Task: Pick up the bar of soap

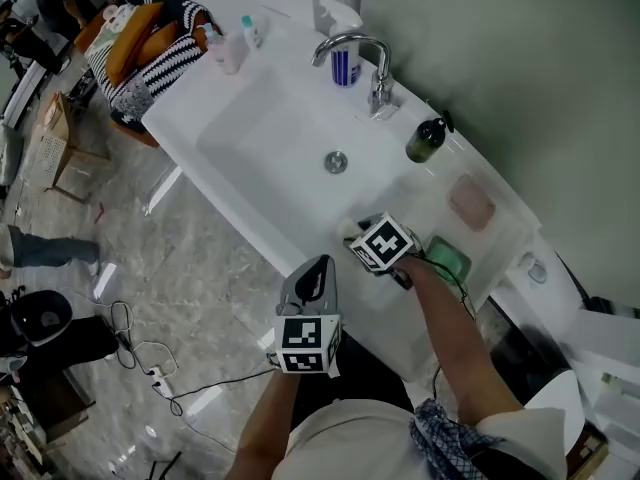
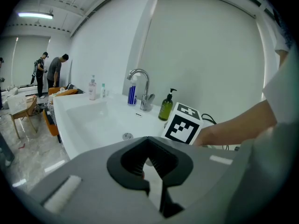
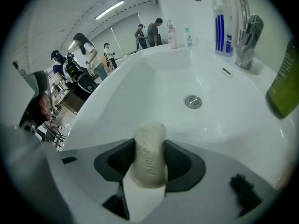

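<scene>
A pale cream bar of soap (image 3: 149,155) stands on edge between the jaws of my right gripper (image 3: 149,169), which is shut on it, with a dark pad pressing each flat side. In the head view this gripper (image 1: 352,232) hovers over the near right rim of the white sink (image 1: 262,128), the soap (image 1: 346,228) just showing at its tip. My left gripper (image 1: 312,276) is held in front of the sink's near edge, its jaws together and nothing in them. In its own view the left gripper (image 2: 148,161) points at the basin.
A chrome faucet (image 1: 362,56) and a blue spray bottle (image 1: 345,64) stand behind the basin, a dark green pump bottle (image 1: 427,140) to the right. A pink pad (image 1: 470,203) and a green item (image 1: 447,260) lie on the right counter. Several people stand far left.
</scene>
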`<state>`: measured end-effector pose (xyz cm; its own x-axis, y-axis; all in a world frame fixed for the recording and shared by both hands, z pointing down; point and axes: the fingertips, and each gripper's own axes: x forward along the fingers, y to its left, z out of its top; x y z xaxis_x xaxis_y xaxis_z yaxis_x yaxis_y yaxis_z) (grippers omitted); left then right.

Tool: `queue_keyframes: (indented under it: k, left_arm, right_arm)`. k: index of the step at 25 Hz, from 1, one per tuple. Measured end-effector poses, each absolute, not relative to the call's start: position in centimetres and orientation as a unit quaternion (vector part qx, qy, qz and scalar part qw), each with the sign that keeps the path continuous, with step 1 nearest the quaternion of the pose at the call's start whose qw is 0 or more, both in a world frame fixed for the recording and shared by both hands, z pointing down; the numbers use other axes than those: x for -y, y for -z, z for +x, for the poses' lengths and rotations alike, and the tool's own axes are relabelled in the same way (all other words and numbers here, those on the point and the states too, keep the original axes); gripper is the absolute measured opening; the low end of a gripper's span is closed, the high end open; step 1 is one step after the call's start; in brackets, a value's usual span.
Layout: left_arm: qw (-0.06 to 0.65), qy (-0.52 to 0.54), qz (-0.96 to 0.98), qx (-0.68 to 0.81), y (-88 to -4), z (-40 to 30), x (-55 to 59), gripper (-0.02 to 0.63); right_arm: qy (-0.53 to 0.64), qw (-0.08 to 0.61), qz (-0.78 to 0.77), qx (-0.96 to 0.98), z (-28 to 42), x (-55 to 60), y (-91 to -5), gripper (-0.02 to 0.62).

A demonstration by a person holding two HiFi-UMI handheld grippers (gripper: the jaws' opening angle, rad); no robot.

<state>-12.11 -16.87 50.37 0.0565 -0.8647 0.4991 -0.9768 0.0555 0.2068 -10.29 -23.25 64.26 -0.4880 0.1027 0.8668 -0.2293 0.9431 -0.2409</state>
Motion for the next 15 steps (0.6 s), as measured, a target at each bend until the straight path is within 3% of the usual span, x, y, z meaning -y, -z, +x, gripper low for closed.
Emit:
queue_keyframes:
  k: [15]
  left_arm:
    - [0.269, -0.120, 0.663, 0.688, -51.9, -14.2, 18.1, 0.008]
  right_arm:
    - [-0.181, 0.556, 0.017, 0.811, -10.4, 22.2, -70.9, 0.210]
